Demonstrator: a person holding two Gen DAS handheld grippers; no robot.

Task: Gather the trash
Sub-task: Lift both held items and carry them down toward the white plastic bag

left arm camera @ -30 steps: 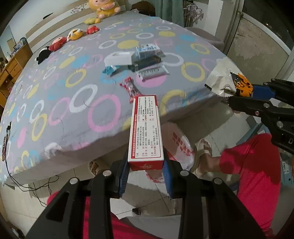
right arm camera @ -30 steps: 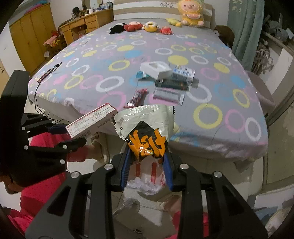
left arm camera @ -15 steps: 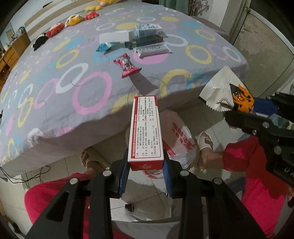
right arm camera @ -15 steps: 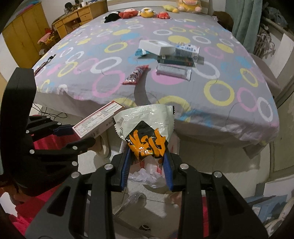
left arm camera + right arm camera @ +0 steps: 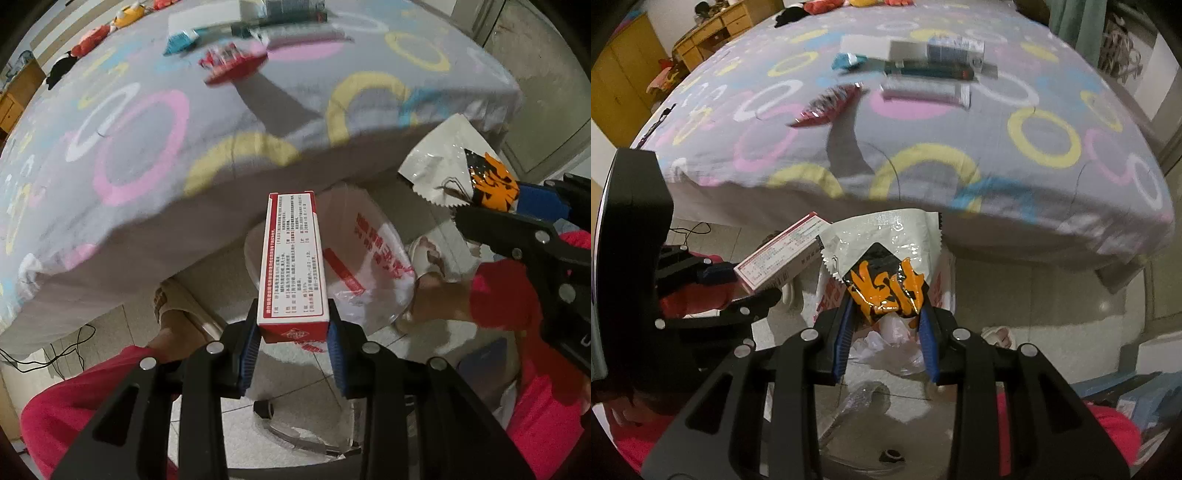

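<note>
The left gripper (image 5: 293, 332) has its jaws closed on the near end of a long red and white box (image 5: 293, 258), which sticks out forward over the plastic bag (image 5: 373, 266) on the floor. The right gripper (image 5: 886, 325) has its jaws pressed narrow on the orange and black end of a snack wrapper (image 5: 882, 258), whose silvery inside fans out above the same bag. Both pieces hang just above the bag's open mouth, and neither has been let go.

Inside the bag, crumpled paper or film (image 5: 886, 339) already lies at the bottom, so some trash looks to be collected.

Plenty is left. On the bed (image 5: 960, 147), well beyond the bag, a red wrapper (image 5: 827, 105) lies nearest the bag. Farther back are a silvery packet (image 5: 925, 92), a dark flat box (image 5: 929, 70), a small teal wrapper (image 5: 847, 61), a white box (image 5: 864, 46) and a blue and white carton (image 5: 956, 48); motion blur makes their details hard to read. Soft toys (image 5: 96, 33) sit at the far end of the bed and do not look like trash.

My judgement is that the job is in an early to middle stage: two items are about to be dropped, and about six more wait on the bed.
</note>
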